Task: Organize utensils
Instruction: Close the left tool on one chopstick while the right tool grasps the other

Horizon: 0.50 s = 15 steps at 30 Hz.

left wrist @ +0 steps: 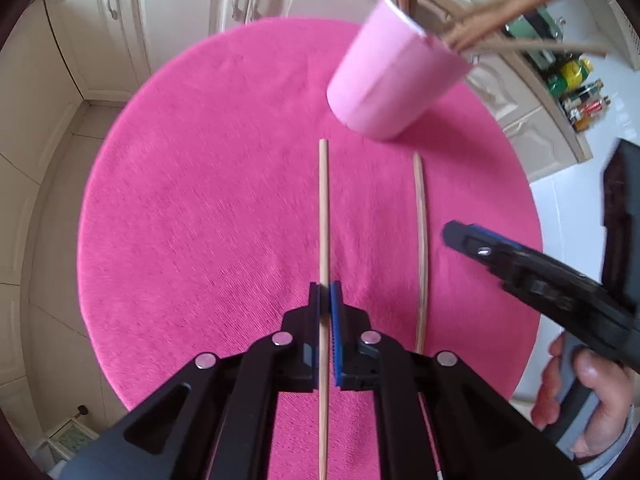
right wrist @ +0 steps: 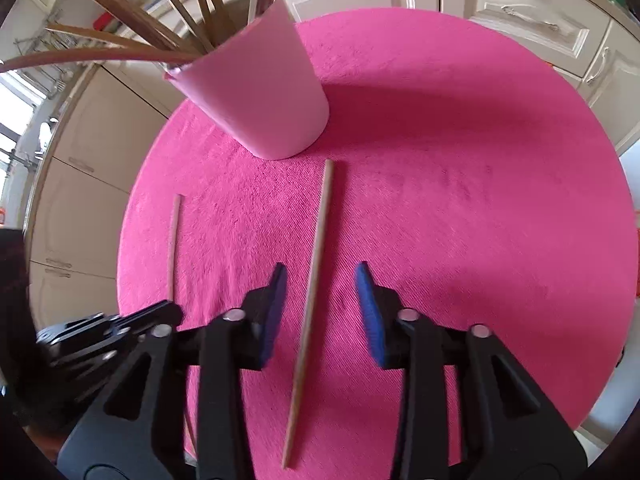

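Observation:
On the round pink table (left wrist: 192, 208) stands a pale pink cup (left wrist: 394, 80) with several brown sticks in it. My left gripper (left wrist: 325, 300) is shut on a light wooden stick (left wrist: 323, 200) that points toward the cup. A second stick (right wrist: 318, 264) lies flat on the cloth to its right. My right gripper (right wrist: 321, 276) straddles that second stick with its blue pads (right wrist: 366, 304) apart and clear of it. The left wrist view shows the second stick (left wrist: 421, 240) beside the right gripper (left wrist: 460, 236). In the right wrist view the cup (right wrist: 264, 92) stands ahead and the left gripper (right wrist: 168, 312) holds its stick (right wrist: 174, 236).
Cream kitchen cabinets (left wrist: 180, 8) ring the table on the far side. A shelf with bottles and jars (left wrist: 576, 84) is at the right. A person's hand (left wrist: 580, 392) holds the right gripper's handle beyond the table's right edge.

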{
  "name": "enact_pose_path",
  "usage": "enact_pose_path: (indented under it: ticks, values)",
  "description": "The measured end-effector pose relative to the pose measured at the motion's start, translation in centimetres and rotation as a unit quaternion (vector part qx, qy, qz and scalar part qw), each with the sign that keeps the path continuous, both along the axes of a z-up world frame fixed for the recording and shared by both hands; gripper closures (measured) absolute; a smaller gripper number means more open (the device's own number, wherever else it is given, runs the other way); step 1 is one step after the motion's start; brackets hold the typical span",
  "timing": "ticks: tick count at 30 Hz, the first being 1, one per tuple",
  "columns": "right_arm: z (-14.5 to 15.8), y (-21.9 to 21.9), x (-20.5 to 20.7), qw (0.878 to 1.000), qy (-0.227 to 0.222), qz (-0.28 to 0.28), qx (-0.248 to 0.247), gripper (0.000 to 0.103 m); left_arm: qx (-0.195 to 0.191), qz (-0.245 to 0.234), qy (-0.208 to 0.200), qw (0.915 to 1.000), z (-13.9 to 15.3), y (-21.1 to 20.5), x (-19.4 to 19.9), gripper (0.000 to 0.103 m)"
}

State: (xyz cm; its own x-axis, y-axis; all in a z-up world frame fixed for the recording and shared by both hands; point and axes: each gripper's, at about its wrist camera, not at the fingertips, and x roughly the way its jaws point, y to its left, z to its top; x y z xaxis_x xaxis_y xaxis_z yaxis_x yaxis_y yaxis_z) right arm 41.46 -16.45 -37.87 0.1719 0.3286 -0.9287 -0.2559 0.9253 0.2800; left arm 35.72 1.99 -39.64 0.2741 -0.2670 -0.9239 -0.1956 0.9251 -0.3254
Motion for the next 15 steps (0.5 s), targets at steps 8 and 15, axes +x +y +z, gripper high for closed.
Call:
enact_pose_path:
  ticks: [8,15]
  values:
    - [-1.7,3.0,1.3,0.998,0.013,0.017,-0.061,0.075,0.007,0.006,-0.024,0.9997,1.7,1.8,0.3,0.098]
    - [-2.4,3.9,1.6,0.995,0.009,0.026,-0.091,0.091,0.010,0.006,-0.043,0.9990,2.8,1.9,1.0,0.098]
